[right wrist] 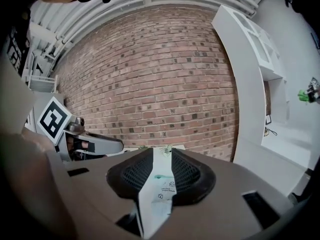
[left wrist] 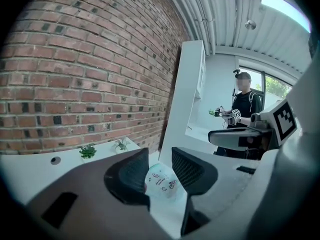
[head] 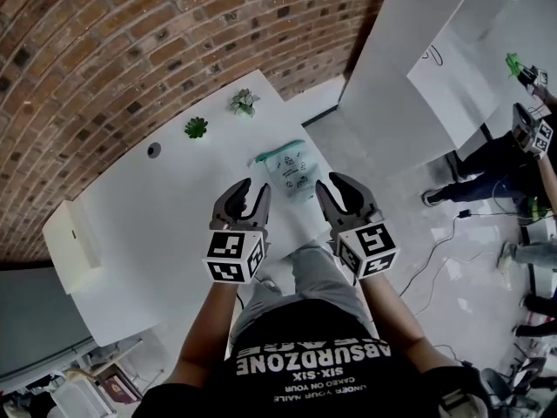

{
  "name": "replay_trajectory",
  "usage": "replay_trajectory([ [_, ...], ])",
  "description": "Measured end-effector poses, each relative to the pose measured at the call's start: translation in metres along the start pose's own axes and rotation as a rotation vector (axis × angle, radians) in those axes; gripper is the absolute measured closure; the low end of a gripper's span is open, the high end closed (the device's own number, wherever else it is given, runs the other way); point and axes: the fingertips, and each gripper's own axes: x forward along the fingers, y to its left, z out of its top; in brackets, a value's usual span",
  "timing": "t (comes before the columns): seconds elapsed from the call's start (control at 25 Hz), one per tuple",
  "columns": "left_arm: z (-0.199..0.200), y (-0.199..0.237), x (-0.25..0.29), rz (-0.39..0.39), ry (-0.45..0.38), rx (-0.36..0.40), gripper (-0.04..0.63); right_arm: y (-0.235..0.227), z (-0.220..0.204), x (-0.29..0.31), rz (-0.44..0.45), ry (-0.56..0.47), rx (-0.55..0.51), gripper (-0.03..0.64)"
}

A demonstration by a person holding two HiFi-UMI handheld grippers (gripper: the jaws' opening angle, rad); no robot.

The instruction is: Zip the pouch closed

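The shirt [head: 313, 360] says ABSURDZONE. Frosted, teal-edged plastic pouch [head: 291, 171], unreadable print, on white table [head: 174, 207]. Ribbed jaws apart, empty, on left gripper [head: 253, 186] and right gripper [head: 333, 181].

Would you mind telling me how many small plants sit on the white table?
2: a darker green plant by the brick wall, and a paler plant just right of it, beyond the pouch. None seems hidden.

1. The pouch [head: 291, 172] looks like thin, pale plastic with a slight sheen, edged in teal.
2. The table [head: 157, 225] is white, smooth and matt.
3. The far wall [head: 130, 42] is rough bare brick.
4. The left gripper [head: 252, 190] and right gripper [head: 335, 184] look like dark matt plastic, with finely ribbed pads [left wrist: 132, 171].
5. The floor [head: 435, 268] on the right is pale and glossy.
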Motion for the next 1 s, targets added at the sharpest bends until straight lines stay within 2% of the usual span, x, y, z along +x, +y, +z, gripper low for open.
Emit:
replay_trajectory([
  [1.0,-0.021,0.042,0.058,0.159,0.125,-0.085,0.469,-0.041,0.004,0.085,0.284,0.151,-0.172,0.523],
])
